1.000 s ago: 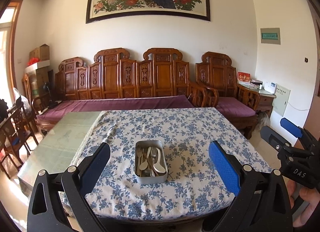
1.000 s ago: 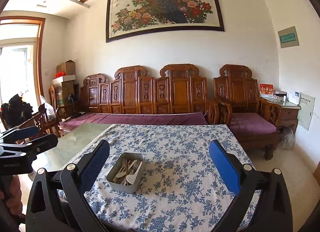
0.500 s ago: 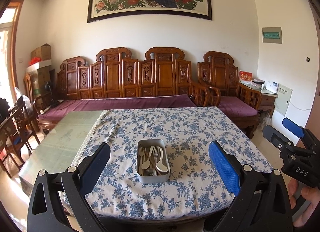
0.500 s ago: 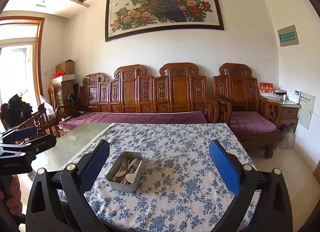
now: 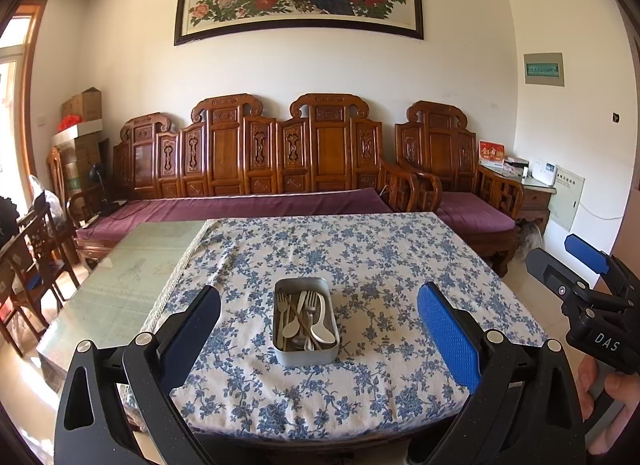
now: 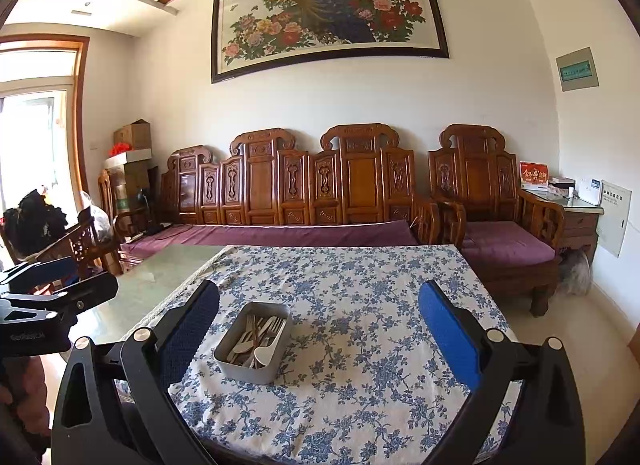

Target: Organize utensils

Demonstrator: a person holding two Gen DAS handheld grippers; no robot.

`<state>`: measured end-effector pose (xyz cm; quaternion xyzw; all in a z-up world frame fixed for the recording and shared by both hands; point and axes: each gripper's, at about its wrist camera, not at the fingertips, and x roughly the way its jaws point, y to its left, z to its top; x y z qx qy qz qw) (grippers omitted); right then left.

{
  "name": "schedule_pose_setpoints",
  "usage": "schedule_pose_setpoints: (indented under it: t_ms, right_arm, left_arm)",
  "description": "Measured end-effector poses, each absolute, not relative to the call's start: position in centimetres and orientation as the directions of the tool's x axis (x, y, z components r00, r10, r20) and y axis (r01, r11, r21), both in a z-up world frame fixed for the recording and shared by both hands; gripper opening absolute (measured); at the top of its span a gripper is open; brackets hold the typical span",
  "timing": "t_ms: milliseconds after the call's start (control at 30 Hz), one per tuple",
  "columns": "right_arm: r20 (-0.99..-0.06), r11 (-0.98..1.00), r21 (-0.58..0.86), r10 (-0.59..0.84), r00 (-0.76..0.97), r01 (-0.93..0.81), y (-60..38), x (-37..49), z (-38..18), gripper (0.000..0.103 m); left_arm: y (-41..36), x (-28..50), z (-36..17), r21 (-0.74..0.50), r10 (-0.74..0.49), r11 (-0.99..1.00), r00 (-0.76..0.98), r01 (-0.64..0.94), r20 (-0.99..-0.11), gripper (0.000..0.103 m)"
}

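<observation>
1. 1 metal tin [image 5: 306, 353], rectangular, open-topped, sits on the flowered cloth [image 5: 384, 265] covering my desk [image 5: 120, 285], near the front edge so either claw could reach it.
2. Several utensils [image 5: 305, 319] lie mixed inside the tin: forks, pale spoons, thin brown sticks, heads and handles overlapping. All are gathered in 1 container, yet unsorted; I judge this fits either a load waiting to be laid out or a collection just put away.
3. My left claw [image 5: 318, 325] hangs spread wide, gripping nothing, its gap framing the tin.
4. My right claw [image 6: 318, 325] is likewise released and empty, off the tin's right side.
5. No utensils show on the cloth outside the tin.
</observation>
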<state>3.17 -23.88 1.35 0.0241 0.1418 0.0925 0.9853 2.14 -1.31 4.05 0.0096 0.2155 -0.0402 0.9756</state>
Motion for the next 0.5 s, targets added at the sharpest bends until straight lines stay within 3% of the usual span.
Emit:
schedule_pose_setpoints:
  t_ms: [500]
  right_arm:
    - [-0.273,0.981,0.076,0.192,0.943,-0.178,-23.60,3.02,1.25,0.100]
  left_arm:
    - [-1.48,2.03,3.85,0.007,-0.069,0.997,0.905,0.079,-0.419,0.095]
